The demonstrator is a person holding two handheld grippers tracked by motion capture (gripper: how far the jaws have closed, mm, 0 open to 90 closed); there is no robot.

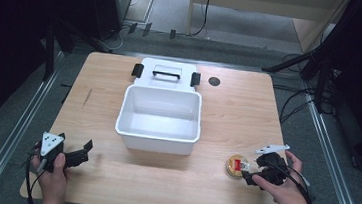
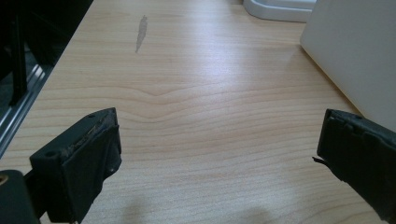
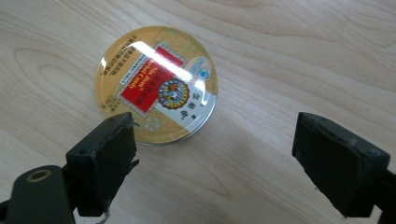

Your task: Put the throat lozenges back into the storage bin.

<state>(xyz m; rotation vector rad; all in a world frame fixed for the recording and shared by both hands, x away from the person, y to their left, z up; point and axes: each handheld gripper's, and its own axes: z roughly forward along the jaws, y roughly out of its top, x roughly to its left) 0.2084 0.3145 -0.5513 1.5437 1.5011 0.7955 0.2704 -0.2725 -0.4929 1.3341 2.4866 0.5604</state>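
Note:
A round yellow tin with a red label lies flat on the wooden table at the front right. My right gripper hovers just right of it, held in a hand. In the right gripper view the tin lies ahead of the left jaw, and the right gripper is open with only bare wood between its pads. An open white box stands mid-table, empty inside. My left gripper rests at the front left, open. In the left gripper view the left gripper holds nothing.
The box's lid with a black handle and two black latches lies behind it. A small dark disc sits near the back edge. The box wall rises close on the right of the left gripper view. A grey smudge marks the wood.

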